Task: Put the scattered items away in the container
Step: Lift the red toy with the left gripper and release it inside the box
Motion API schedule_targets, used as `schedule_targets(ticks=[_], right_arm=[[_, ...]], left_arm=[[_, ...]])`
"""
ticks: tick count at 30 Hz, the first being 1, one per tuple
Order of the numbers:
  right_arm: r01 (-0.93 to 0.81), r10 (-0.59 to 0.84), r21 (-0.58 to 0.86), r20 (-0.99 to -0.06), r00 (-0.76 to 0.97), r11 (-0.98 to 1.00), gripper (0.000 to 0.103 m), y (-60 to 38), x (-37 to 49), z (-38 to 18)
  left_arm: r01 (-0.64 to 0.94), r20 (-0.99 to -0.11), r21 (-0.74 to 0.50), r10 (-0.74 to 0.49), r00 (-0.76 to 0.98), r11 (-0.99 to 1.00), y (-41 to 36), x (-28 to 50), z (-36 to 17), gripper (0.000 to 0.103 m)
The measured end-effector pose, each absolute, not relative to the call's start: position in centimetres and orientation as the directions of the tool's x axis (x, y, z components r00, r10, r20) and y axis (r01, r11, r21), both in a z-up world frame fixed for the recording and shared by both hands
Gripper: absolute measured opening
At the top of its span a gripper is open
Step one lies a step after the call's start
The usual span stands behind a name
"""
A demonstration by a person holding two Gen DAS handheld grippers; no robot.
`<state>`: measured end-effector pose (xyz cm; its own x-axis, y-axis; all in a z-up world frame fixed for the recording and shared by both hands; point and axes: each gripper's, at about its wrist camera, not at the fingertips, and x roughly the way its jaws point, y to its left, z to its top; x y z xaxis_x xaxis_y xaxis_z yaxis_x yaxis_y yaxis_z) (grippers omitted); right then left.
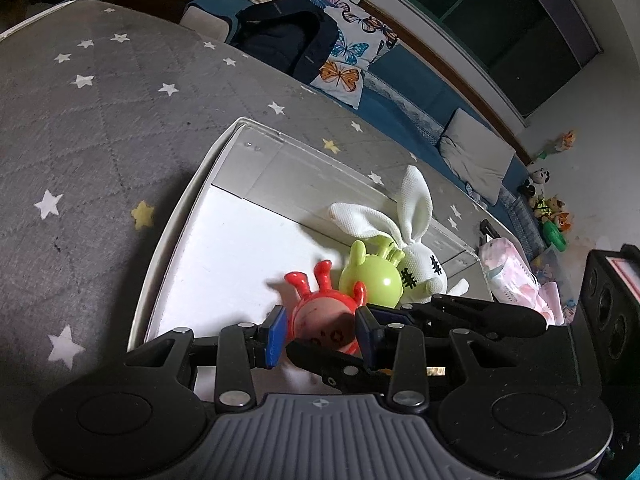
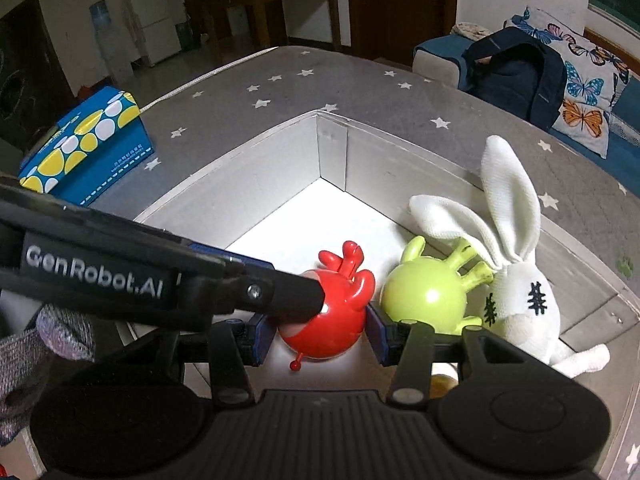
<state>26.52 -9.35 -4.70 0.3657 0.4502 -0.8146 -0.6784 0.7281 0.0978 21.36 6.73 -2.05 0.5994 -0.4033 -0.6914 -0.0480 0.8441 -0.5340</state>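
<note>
A white open box (image 1: 176, 216) (image 2: 280, 136) sits on a grey star-patterned mat. Inside lie a red plastic figure (image 1: 324, 316) (image 2: 332, 320), a green plastic figure (image 1: 374, 278) (image 2: 428, 292) and a white knitted rabbit (image 1: 416, 256) (image 2: 520, 300). My left gripper (image 1: 320, 336) has its blue pads on either side of the red figure. My right gripper (image 2: 320, 332) also has its pads against the red figure's sides. The left gripper's black finger (image 2: 160, 276) crosses the right wrist view over the figure.
A blue box with yellow and white dots (image 2: 88, 148) stands on the mat left of the white box. A dark backpack (image 2: 516, 76) and butterfly pillow (image 2: 588, 92) lie on the sofa behind. A pink packet (image 1: 512, 276) and black speaker (image 1: 612, 312) are at right.
</note>
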Motion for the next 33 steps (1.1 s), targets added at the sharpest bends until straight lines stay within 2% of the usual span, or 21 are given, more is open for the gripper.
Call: schedule_targets(ticks=[18,33], right_arm=[[-0.673,0.459,0.106,-0.806,0.372,0.732,0.051,-9.5,26.0,-4.4],[-0.651,0.523,0.140,-0.728,0.443,0.746,0.051,-12.8,22.7,-1.7]], left_arm=[[-0.034,-0.674,-0.531,-0.397,0.624,0.847,7.1,20.5,-0.8,0.039],[-0.010,-0.633,-0.537,-0.395,0.666,0.844,7.3,17.2,0.8,0.039]])
